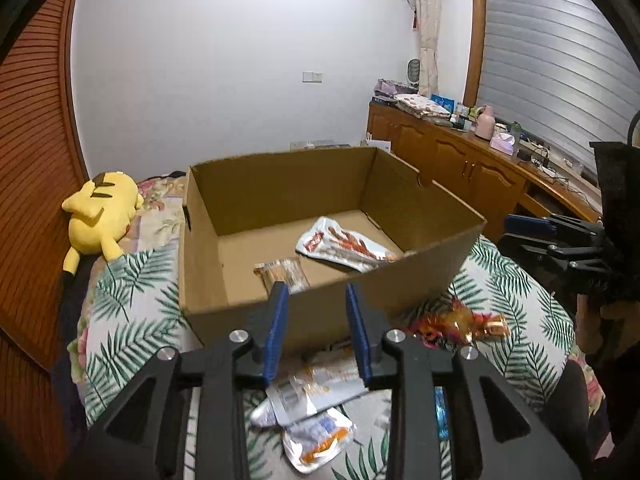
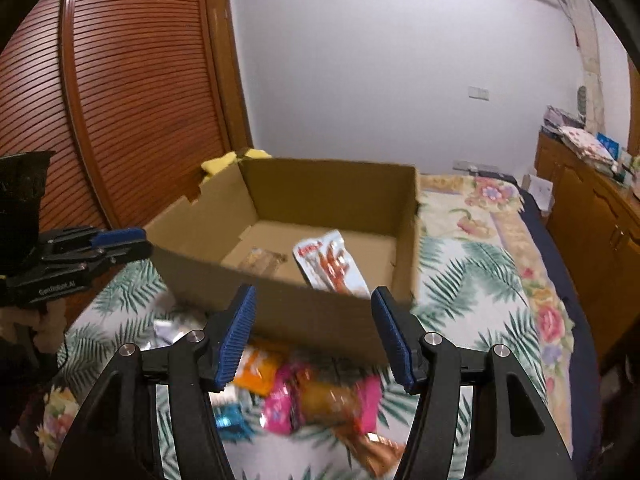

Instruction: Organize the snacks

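Your left tool (image 1: 318,332) stands open and empty above silver packets (image 1: 308,412) on the bed (image 1: 132,320); your right tool (image 2: 316,338) is also open, above pink and orange packets (image 2: 320,396). Two snacks, a white pouch (image 1: 344,248) and a brown bar (image 1: 286,274), lie already in the cardboard box (image 1: 420,280). Several packets remain at the near edge of the bed. Leaf-print bedding, a wooden cabinet (image 1: 460,160), white walls.

Beneath my right gripper (image 2: 314,336) the pink snack packet (image 2: 320,400) blurs, and the box's near wall (image 2: 320,316) hides the white pouch's (image 2: 332,266) end.
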`<action>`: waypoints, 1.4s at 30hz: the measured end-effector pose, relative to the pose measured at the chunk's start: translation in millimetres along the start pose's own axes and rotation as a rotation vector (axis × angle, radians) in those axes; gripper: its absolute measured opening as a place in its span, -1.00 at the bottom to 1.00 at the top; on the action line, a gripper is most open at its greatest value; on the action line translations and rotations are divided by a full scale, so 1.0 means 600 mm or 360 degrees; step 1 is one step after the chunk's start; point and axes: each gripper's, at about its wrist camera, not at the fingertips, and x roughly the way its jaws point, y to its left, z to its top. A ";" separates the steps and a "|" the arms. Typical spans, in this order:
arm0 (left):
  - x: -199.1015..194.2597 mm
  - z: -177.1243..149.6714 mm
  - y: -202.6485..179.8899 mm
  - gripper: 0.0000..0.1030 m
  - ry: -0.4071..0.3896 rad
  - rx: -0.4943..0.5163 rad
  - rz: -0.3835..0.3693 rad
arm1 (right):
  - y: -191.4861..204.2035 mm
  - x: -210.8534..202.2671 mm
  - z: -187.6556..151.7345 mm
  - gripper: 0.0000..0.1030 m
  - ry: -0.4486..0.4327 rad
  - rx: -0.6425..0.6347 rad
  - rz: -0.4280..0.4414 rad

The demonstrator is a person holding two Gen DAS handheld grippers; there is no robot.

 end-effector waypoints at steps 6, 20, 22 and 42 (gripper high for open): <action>-0.003 -0.032 -0.009 -0.41 0.0045 -0.0022 -0.0011 | -0.020 -0.001 -0.046 0.19 0.0076 0.0057 -0.0044; 0.011 -0.078 -0.022 -0.41 0.0131 -0.0083 -0.0027 | -0.028 0.084 -0.117 0.29 0.0249 0.0162 -0.0036; 0.014 -0.080 -0.023 -0.41 0.0140 -0.0087 -0.0031 | -0.028 0.095 -0.121 0.35 0.0266 0.0173 -0.0038; 0.074 -0.073 -0.056 -0.40 0.0223 0.0069 -0.0070 | -0.025 0.143 -0.142 0.56 0.0398 0.0096 -0.0128</action>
